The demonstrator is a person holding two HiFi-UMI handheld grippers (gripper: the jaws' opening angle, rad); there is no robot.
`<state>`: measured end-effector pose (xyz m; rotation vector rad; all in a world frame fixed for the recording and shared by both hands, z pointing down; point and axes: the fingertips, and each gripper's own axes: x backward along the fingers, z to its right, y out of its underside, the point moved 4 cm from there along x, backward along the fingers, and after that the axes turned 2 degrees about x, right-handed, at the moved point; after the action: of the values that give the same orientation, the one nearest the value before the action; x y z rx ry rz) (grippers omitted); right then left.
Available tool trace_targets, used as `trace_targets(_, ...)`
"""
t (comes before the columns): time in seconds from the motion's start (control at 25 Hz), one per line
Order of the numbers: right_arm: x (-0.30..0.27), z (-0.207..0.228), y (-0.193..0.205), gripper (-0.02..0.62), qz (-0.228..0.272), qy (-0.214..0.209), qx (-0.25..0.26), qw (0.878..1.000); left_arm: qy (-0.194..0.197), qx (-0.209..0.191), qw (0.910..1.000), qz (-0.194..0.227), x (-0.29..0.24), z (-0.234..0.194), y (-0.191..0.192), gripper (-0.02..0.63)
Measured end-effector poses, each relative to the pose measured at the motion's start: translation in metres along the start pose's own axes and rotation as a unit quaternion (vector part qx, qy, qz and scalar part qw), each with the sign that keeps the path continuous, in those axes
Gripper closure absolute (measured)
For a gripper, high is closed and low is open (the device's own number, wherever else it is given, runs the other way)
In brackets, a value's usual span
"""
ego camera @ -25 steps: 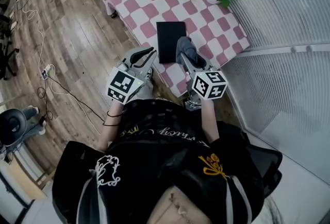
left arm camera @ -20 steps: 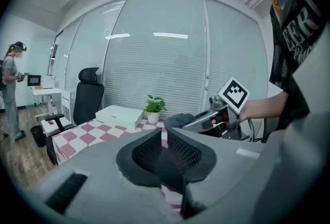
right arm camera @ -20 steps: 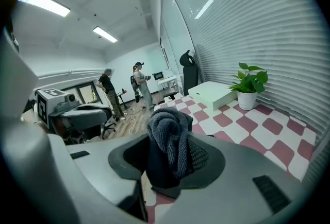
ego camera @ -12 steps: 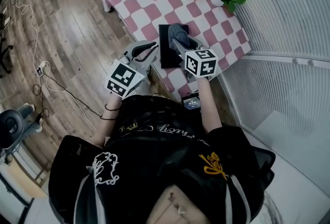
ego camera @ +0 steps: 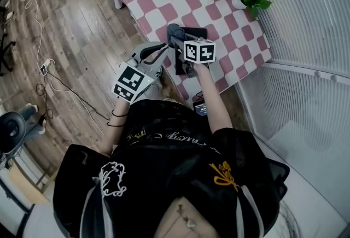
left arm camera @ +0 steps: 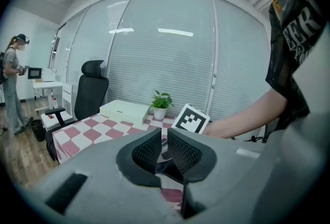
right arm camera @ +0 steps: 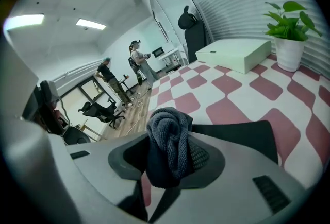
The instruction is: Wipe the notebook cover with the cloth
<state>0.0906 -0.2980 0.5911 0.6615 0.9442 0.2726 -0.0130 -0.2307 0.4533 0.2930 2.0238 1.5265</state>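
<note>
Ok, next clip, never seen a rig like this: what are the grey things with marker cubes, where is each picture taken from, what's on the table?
A person holds a two-jaw gripper, marker cube included, in each hand. One picture comes from a camera on the person's head looking down; the other two ride on the grippers. The right gripper is shut on a grey cloth over a black notebook on the checkered table, which also carries a potted plant and white box. The left gripper is shut, empty.
</note>
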Motion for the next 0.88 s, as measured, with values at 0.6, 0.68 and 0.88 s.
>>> trace_targets(0.6, 0.057, 0.098, 0.023, 0.468, 0.008, 0.100, -0.106, 0.989, 0.002, 0.000, 1.0000, 0.002, -0.014, -0.002, -0.010, 0.572)
trace_targets(0.68, 0.066, 0.109, 0.024, 0.468, 0.013, 0.112, -0.113, 0.987, 0.005, -0.002, 1.0000, 0.002, -0.016, 0.001, -0.011, 0.572)
trace_targets(0.88, 0.081, 0.126, 0.029, 0.469, 0.020, 0.132, -0.128, 0.983, 0.009, -0.006, 0.9999, -0.001, -0.018, 0.008, -0.011, 0.572)
